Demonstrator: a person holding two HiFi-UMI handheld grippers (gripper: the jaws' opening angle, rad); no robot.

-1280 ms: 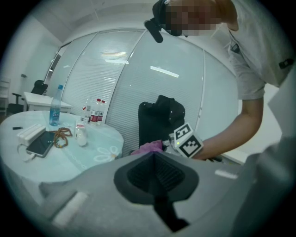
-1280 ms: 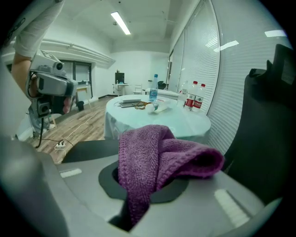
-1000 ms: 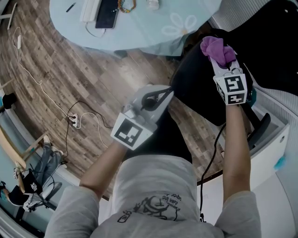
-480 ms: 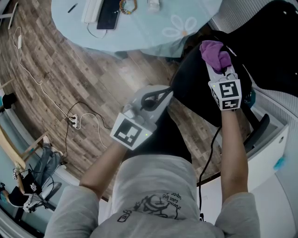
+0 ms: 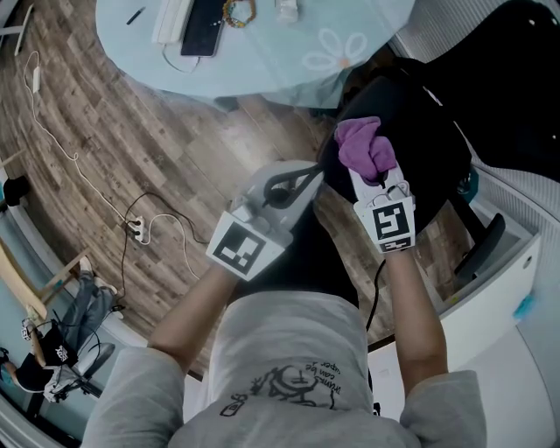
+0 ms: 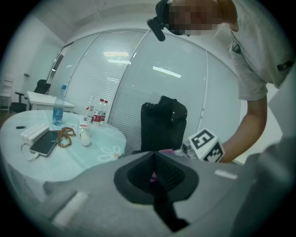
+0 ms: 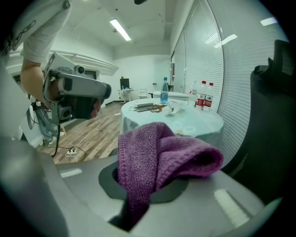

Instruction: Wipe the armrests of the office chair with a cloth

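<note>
In the head view my right gripper (image 5: 372, 171) is shut on a bunched purple knitted cloth (image 5: 365, 146) over the left edge of the black office chair (image 5: 424, 109). A dark armrest (image 5: 486, 241) shows lower right, apart from the cloth. The right gripper view has the cloth (image 7: 162, 152) draped out of the right gripper (image 7: 150, 190), with the chair back (image 7: 273, 125) at the right. My left gripper (image 5: 294, 180) hovers left of the chair, shut and holding nothing. In the left gripper view the left gripper (image 6: 155, 172) points at the chair (image 6: 163, 122).
A round pale-blue table (image 5: 289, 66) stands beyond the chair, bearing a phone (image 5: 201, 24), beads and bottles (image 6: 58, 111). A cable and power strip (image 5: 140, 229) lie on the wooden floor at left. A white cabinet (image 5: 516, 280) stands at the right.
My right gripper has carried the cloth left and nearer to me, from the chair's upper right to its left edge. The left gripper has stayed put.
</note>
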